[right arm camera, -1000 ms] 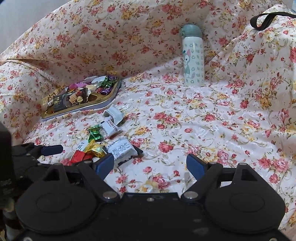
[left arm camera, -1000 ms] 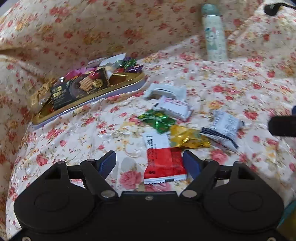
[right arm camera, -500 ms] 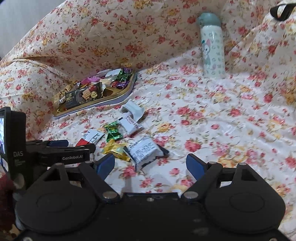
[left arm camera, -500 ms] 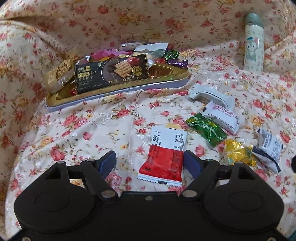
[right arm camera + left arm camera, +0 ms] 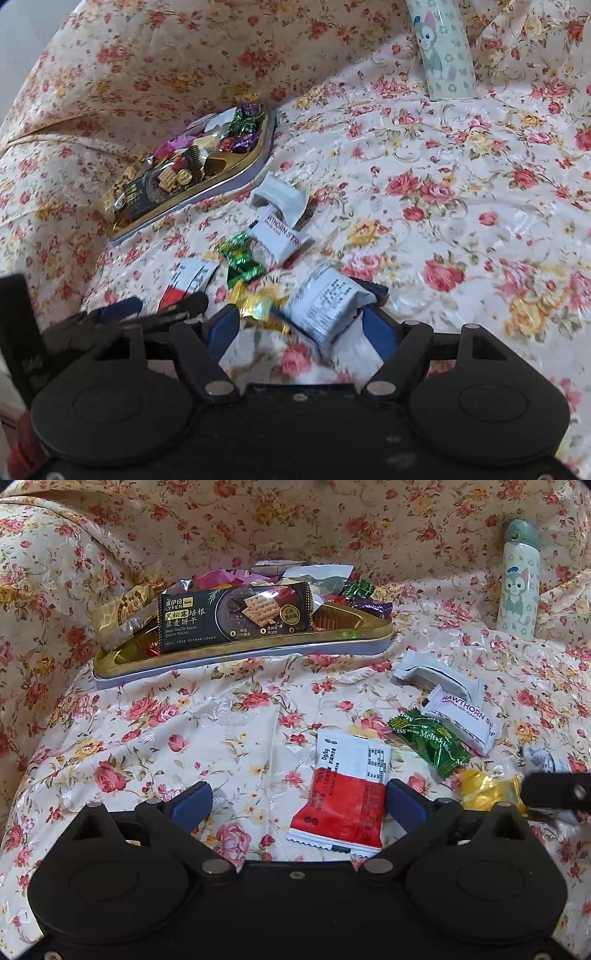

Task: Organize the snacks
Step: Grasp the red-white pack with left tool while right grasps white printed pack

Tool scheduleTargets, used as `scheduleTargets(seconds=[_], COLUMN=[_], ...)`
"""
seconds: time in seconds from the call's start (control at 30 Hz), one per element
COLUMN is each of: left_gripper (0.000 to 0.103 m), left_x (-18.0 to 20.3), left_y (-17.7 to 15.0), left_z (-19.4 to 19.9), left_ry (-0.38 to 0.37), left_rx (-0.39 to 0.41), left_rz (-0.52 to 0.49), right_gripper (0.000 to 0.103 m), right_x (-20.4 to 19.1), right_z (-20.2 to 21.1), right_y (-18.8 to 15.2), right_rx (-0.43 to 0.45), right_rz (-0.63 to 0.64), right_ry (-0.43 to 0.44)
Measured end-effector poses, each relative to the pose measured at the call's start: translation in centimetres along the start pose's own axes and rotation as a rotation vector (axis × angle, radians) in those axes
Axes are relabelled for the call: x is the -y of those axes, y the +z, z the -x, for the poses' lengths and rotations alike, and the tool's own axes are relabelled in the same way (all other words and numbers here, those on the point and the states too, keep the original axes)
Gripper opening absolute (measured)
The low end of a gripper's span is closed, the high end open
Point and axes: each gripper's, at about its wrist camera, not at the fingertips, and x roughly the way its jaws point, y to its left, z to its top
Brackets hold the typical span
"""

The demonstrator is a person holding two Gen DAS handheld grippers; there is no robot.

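The left wrist view sits low and close over the floral cloth (image 5: 207, 720), looking forward between its jaws at the broad side of the gold tray (image 5: 240, 651), with the red-and-white packet (image 5: 343, 797) just in front of the lens. The right wrist view sits a little higher and to the right of the tray (image 5: 207, 184), facing forward and left, so the tray appears end-on and farther away. Both views share the tray, the loose snacks lying right of it, and the cartoon bottle (image 5: 517, 579) (image 5: 443, 51) beyond. The left gripper (image 5: 122, 314) shows at the right view's lower left.
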Motion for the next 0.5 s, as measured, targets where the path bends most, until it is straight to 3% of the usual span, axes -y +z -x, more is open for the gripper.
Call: scheduleTargets(seconds=[0.23,0.5], left_gripper=[0.101,0.101], left_x=[0.0,0.0], left_y=[0.0,0.0], left_z=[0.0,0.0], left_ry=[0.0,0.002], left_rx=[0.002,-0.002], left_rz=[0.0,0.0], right_gripper=[0.061,0.054], right_x=[-1.4,-1.7], right_z=[-1.8,-0.9], right_y=[1.3,0.4], right_rx=[0.005,0.041], right_rz=[0.094,0.268], right_ry=[-0.043,-0.139])
